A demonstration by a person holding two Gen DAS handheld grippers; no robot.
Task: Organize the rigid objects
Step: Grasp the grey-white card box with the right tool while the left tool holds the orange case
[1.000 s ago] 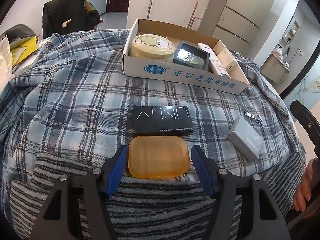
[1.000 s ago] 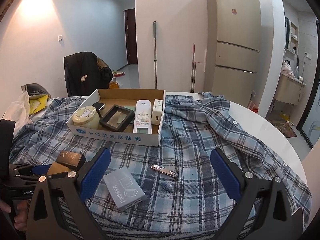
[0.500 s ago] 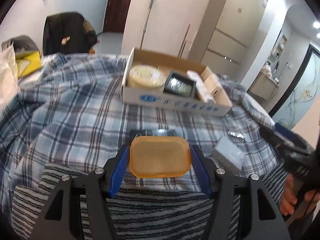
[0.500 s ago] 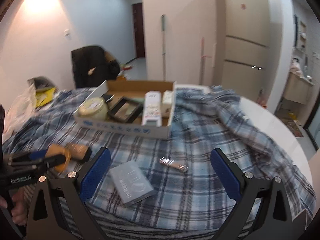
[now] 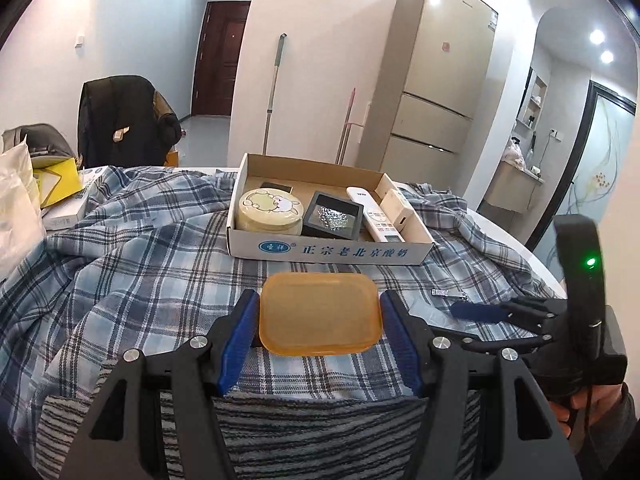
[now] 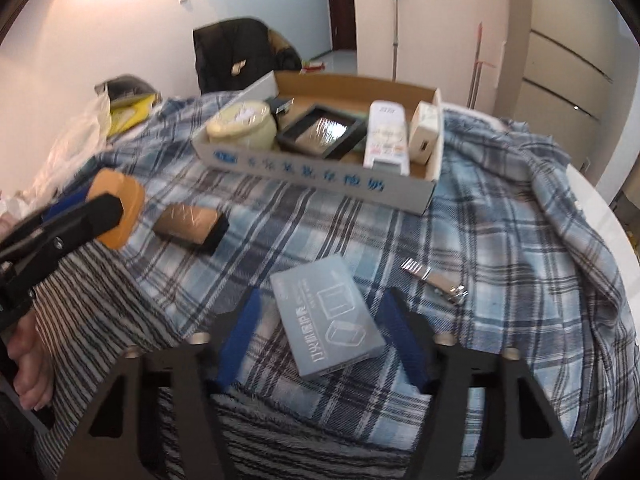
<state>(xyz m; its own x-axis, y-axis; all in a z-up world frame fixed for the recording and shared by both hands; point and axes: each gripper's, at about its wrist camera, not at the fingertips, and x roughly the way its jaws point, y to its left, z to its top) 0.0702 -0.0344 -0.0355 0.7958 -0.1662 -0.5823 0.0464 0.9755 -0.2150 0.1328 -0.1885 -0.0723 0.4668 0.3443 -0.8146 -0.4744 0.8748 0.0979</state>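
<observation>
- The left tongs point(image 5: 319, 322) are gripping an amber soap-like bar point(image 5: 319, 312) by its two short sides, the blue pads pressing on both ends, and holding it clear of the plaid cloth point(image 5: 140, 264) that is covering the desk.
- Straight ahead of the left tongs, the cardboard box point(image 5: 332, 254) is sitting on the cloth, carrying a round cream tin point(image 5: 270, 210), a black frame point(image 5: 332, 216), a white remote point(image 5: 374, 216) and a small white box point(image 5: 400, 210) side by side.
- The right tongs point(image 6: 320, 332) have just been closing and are standing half-narrowed around a grey flat box point(image 6: 326, 316); the box is lying on the cloth between the blue pads, and a gap is showing at each side, so nothing is being gripped.
- Just to the right of the right tongs, a metal nail clipper point(image 6: 434, 280) is lying on the cloth.
- Ahead and to the left of them, a black-edged box point(image 6: 192, 226) is resting near the held amber bar.
- A hand point(image 6: 26, 356) is showing at the left edge of the right view.
</observation>
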